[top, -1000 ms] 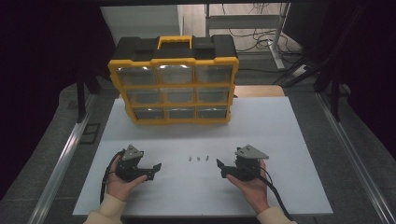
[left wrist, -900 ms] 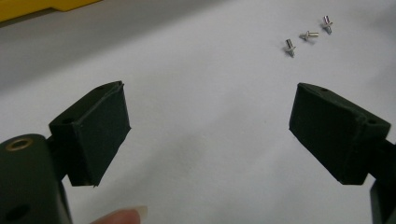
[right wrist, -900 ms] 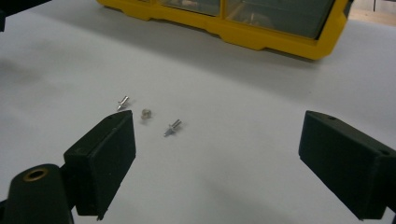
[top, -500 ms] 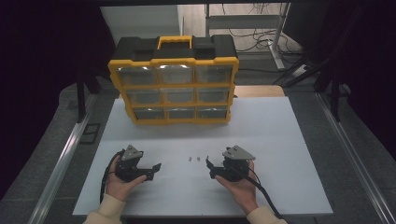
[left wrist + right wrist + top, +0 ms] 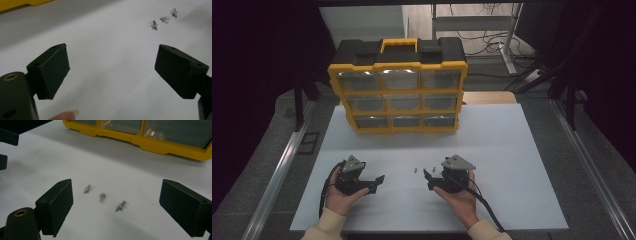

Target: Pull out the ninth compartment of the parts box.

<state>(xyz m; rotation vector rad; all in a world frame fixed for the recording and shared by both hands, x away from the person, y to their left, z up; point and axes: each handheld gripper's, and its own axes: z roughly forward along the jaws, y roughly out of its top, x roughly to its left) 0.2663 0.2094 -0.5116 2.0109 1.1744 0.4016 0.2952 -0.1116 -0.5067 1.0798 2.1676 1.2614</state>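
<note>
Left gripper: you held its jaws wide, gripping nothing; the three screws lay well ahead, off toward its right jaw.
Right gripper: you held it wide too, empty, with the screws on the table just ahead, between its jaws.
Screw axes: left one and right one lay tilted; middle one faced the camera.
Material: small shiny metal, pale matte tabletop.
Beyond: yellow plastic organiser, clear drawers.

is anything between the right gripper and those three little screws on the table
Nothing visible. The right gripper is open, its jaws either side of the three screws, with bare white table in between. The left gripper sits off to the side.
</note>
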